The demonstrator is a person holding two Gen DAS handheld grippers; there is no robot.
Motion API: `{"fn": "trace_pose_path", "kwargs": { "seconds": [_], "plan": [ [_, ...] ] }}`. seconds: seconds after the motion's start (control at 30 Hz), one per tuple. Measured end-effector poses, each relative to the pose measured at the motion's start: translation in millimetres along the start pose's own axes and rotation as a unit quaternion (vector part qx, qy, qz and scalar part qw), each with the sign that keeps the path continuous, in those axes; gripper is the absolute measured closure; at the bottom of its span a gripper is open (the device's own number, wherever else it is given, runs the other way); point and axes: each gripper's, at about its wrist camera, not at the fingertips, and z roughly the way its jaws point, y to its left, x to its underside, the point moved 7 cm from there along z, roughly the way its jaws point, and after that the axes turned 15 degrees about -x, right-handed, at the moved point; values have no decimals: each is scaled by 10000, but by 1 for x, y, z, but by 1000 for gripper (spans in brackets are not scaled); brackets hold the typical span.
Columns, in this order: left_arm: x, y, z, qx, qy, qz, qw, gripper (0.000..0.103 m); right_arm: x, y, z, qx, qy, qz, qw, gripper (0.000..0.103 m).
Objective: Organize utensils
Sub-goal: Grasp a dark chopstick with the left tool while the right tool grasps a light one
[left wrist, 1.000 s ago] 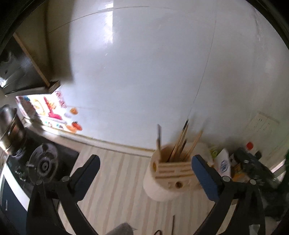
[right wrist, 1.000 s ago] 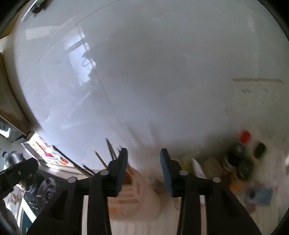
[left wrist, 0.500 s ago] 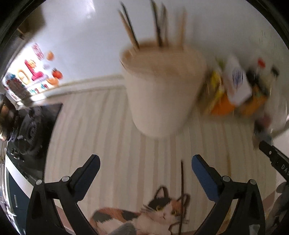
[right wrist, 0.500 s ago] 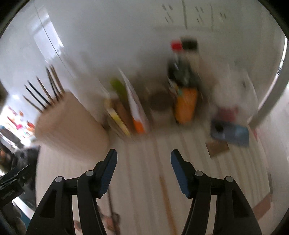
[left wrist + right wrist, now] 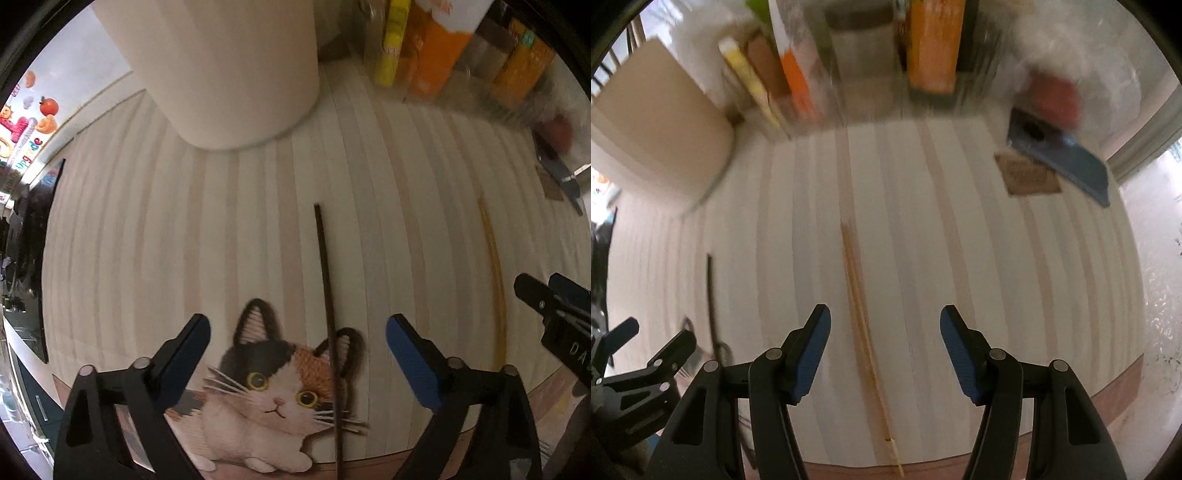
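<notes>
Since the earlier frames both cameras have tipped down from the white wall and the top of the utensil holder to the table surface, and the chopsticks standing in the holder have passed out of view. The left gripper point(image 5: 297, 363) now hangs over a dark chopstick point(image 5: 325, 280), fingers spread wide and holding nothing; the stick lies between them, nearer the right finger, and whether they touch the table cannot be told. The right gripper point(image 5: 884, 356) is likewise wide open and empty, straddling a pale wooden chopstick point(image 5: 858, 314) that runs lengthwise toward the camera. Judged from this, each gripper is lined up along its own stick so that closing the fingers would pinch it across its narrow width. Both chopsticks are thin, straight and lie flat, well apart from each other; the dark one looks smooth, the pale one like bare bamboo or wood, somewhat blurred. The dark stick's near end crosses a printed calico cat point(image 5: 273, 391) on the table covering point(image 5: 155, 236), which is a flat sheet striped in cream and beige. The utensil holder point(image 5: 225, 70) is a plain cream cylinder with a matt wall, standing upright behind the sticks and just beside a blurred row of orange and yellow packets point(image 5: 798, 74). A blue flat object point(image 5: 1067, 158) lies at the far right.
</notes>
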Motion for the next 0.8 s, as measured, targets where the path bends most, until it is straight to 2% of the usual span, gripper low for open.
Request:
{"fn": "trace_pose_path", "kwargs": {
  "seconds": [0.17,0.27,0.33,0.47,0.53,0.57,0.67,0.73,0.8],
  "plan": [
    [4,-9,8,12,80,-10,10000,19,14,-4,13,94,310,-88,9994,39],
    [5,-17,14,56,159,-18,9999,36,22,-9,21,112,440,-106,9989,39],
    [6,-21,17,26,204,-34,9998,52,27,-11,24,104,510,-118,9986,39],
    [7,-25,19,106,186,-90,9997,73,35,-12,30,113,629,-149,9978,39],
    [7,-27,19,93,171,-57,9998,99,38,-13,33,145,693,-179,9973,42],
    [8,-26,19,76,167,-35,9998,99,40,-12,36,169,736,-201,9969,42],
    [9,-26,20,91,141,-23,9999,99,43,-7,37,223,694,-313,9968,55],
    [11,-18,24,93,162,-36,9998,99,46,-3,37,226,671,-311,9970,80],
    [13,-6,27,99,204,-80,9997,99,49,0,37,220,669,-212,9973,93]
  ]
}}
